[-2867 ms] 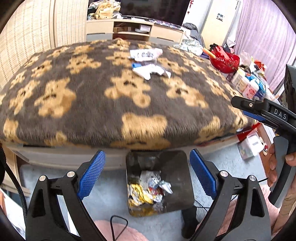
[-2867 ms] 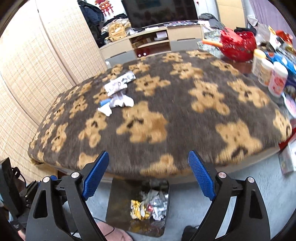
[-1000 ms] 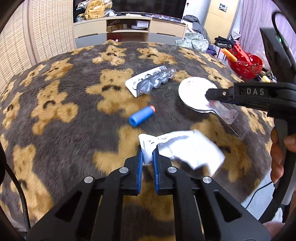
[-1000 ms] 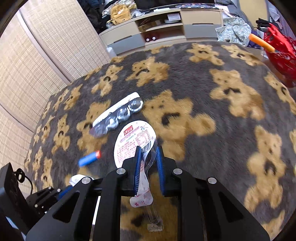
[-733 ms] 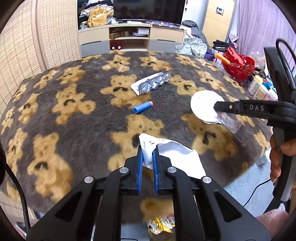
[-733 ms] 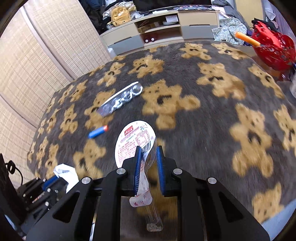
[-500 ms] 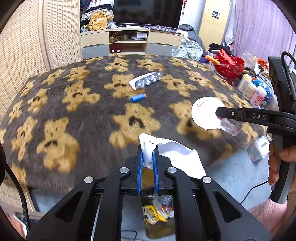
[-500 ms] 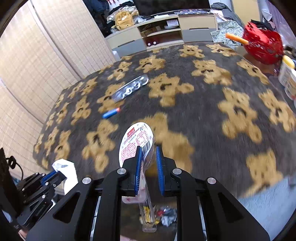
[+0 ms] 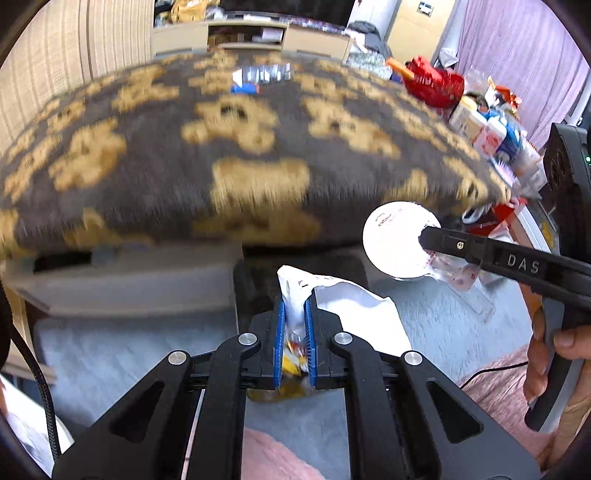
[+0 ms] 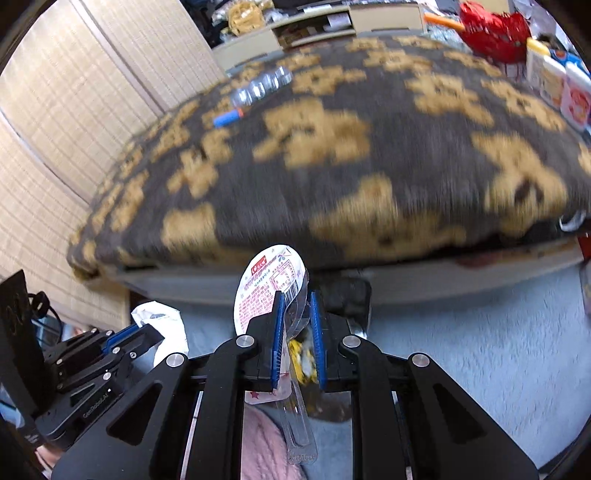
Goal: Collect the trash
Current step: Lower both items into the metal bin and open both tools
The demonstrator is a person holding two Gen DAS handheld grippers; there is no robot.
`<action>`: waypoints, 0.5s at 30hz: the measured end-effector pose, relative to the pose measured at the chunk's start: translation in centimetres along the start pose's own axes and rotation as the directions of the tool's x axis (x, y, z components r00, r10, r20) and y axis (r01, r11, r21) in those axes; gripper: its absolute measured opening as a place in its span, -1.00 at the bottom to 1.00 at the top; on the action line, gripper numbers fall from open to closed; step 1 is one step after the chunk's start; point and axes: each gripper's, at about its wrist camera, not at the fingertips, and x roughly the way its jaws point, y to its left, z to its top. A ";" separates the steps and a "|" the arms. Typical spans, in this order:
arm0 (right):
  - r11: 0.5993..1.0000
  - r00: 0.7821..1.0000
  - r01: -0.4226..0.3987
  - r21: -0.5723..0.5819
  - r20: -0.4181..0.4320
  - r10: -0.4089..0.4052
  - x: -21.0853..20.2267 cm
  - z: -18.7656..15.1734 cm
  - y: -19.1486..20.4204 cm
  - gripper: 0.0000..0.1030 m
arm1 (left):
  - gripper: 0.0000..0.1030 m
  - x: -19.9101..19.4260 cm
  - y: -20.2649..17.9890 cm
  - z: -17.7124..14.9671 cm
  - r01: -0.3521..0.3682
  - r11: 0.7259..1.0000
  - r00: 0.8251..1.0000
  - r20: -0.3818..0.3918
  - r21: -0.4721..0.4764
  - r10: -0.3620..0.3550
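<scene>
My left gripper is shut on a crumpled white wrapper and holds it over the dark trash bin on the floor below the table edge. My right gripper is shut on a round white foil lid with a clear plastic spoon packet hanging from it, above the same bin. The right gripper also shows in the left wrist view, with the lid, to the right of the bin. A blister pack and a blue cap lie far back on the bear-print blanket.
A red basket and several bottles and cartons crowd the table's right side. A low shelf unit stands behind. Grey carpet covers the floor. Pink fabric lies at the bottom edge.
Both grippers have pulled back from the blanket and dropped low over the bin, each still holding its piece of trash. The blister pack and blue cap stay on the blanket.
</scene>
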 end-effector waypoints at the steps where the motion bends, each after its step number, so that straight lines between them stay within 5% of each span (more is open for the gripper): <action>1: 1.000 1.000 0.009 0.001 -0.010 -0.009 0.5 -0.6 0.0 -0.70 | -0.83 0.8 -0.1 -0.9 0.004 1.000 1.000 -0.020 -0.002 -0.004; 15: 0.996 0.989 0.070 0.054 -0.136 -0.062 7.4 -3.9 -1.7 -0.64 | -0.80 7.5 1.3 -4.9 0.006 0.999 0.987 -0.159 -0.050 -0.014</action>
